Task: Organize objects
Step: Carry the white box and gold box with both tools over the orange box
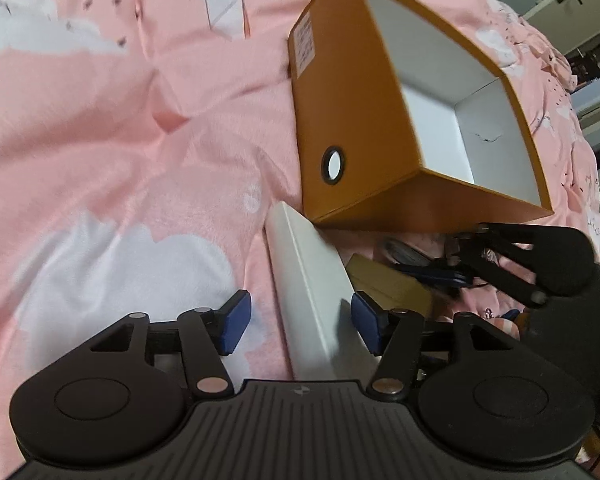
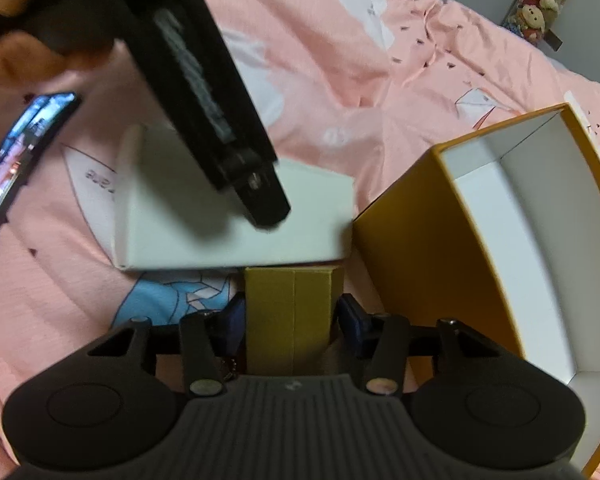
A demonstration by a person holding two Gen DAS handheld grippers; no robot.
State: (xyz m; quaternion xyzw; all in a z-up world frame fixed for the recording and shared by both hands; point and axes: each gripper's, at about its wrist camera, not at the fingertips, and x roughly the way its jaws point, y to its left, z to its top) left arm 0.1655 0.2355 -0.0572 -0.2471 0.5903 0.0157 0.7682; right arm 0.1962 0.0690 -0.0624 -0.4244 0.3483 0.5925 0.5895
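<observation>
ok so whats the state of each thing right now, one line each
orange box: lidless, empty white inside, on the pink bedding
white box: closed, between the open left tool fingers, not clearly pinched
small tan box: closed, between the right tool fingers; contact unclear
phone: screen lit, lying on the bedding

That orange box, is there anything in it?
Empty as far as visible: the orange box has no lid, and its white inside shows bare walls and floor in both views.
</observation>
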